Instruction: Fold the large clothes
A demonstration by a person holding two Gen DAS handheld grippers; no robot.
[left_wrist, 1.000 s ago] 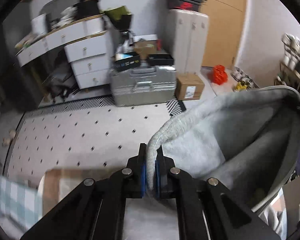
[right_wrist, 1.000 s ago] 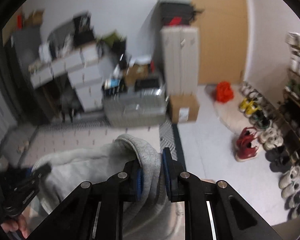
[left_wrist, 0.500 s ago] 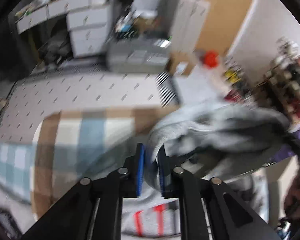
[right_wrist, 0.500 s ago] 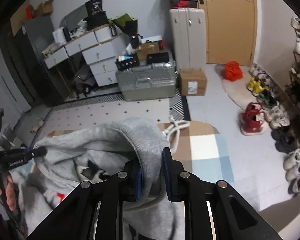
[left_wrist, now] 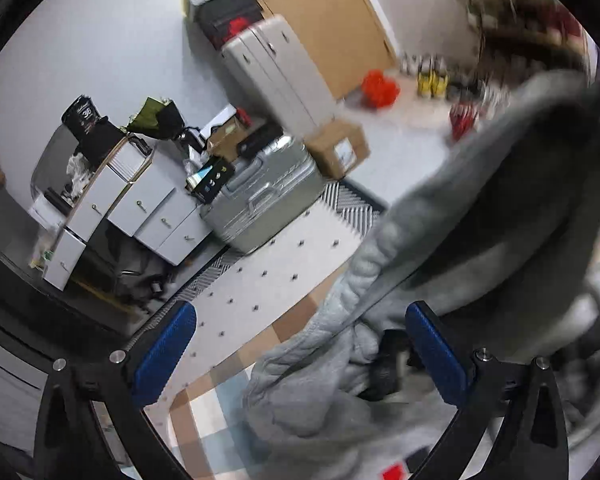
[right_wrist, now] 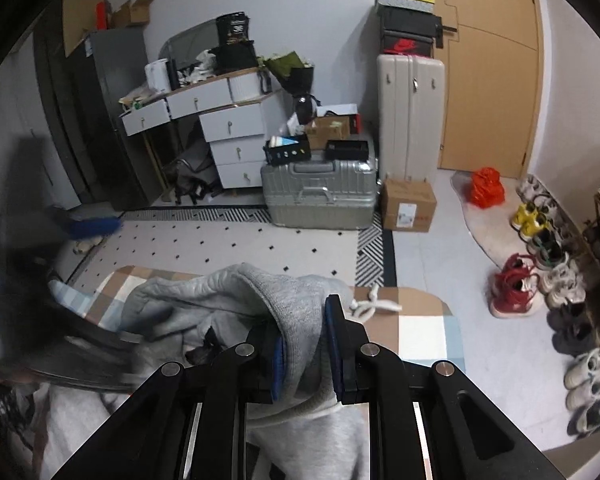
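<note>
Left gripper (left_wrist: 300, 360) just sprung wide, apparently touching nothing, over grey hoodie (left_wrist: 312, 400); right gripper (right_wrist: 305, 344) pinching its fabric.

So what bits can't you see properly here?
- Hoodie: its lower part is cut off by the bottom edge in both views.
- Left claw: smeared by motion blur in the right view.
- Shoes: blurred in the left view.

L gripper (left_wrist: 300, 356) jaws just opened wide; grey hoodie (left_wrist: 380, 264) between, unpinched.
</note>
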